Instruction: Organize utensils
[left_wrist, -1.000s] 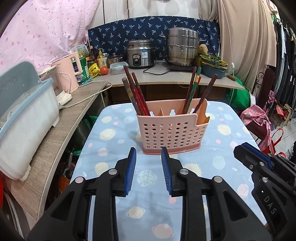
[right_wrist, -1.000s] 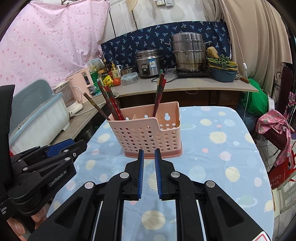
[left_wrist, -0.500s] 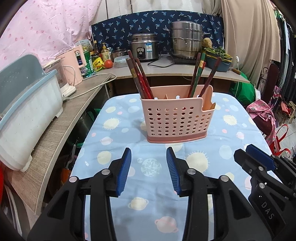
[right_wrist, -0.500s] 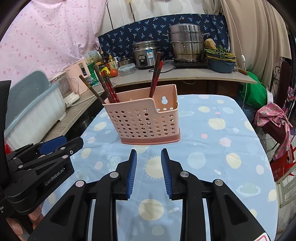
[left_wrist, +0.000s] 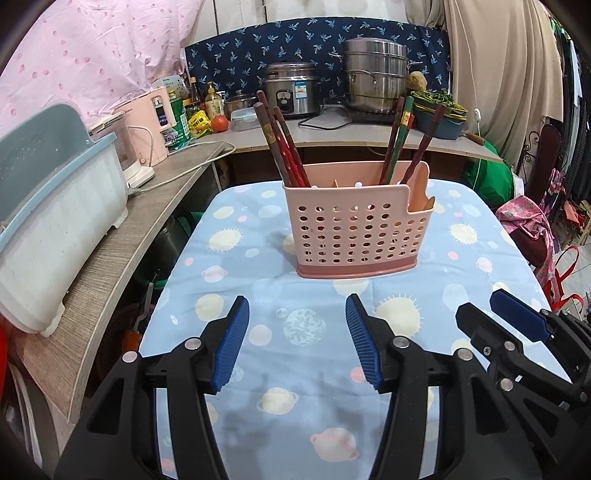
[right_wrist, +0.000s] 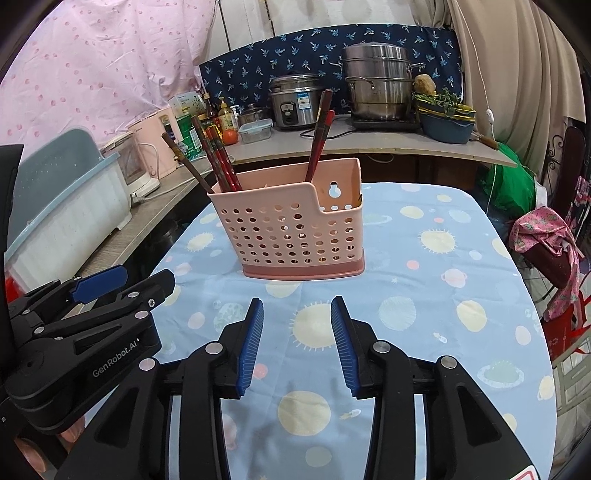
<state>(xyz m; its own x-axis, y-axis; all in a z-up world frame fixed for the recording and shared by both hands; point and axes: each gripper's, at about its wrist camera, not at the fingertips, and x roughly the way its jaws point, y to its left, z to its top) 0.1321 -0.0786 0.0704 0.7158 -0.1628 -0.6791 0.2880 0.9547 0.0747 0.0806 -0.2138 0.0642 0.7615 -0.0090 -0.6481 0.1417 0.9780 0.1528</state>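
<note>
A pink perforated utensil holder (left_wrist: 354, 229) stands upright on the blue planet-print table (left_wrist: 229, 302). Dark red chopsticks (left_wrist: 280, 147) lean in its left compartment and more chopsticks (left_wrist: 400, 140) in its right. In the right wrist view the holder (right_wrist: 291, 232) and its chopsticks (right_wrist: 216, 162) show too. My left gripper (left_wrist: 297, 343) is open and empty, in front of the holder. My right gripper (right_wrist: 297, 339) is open and empty, also short of the holder. Each gripper shows at the other view's edge.
A wooden counter (left_wrist: 110, 258) runs along the left with a white and blue bin (left_wrist: 44, 221) and a pink appliance (left_wrist: 147, 129). A back shelf holds a rice cooker (left_wrist: 291, 92) and steel pot (left_wrist: 375, 74). Bags (left_wrist: 532, 229) lie right of the table.
Both grippers have opened wider and drawn back from the holder. The right gripper went from nearly closed to open.
</note>
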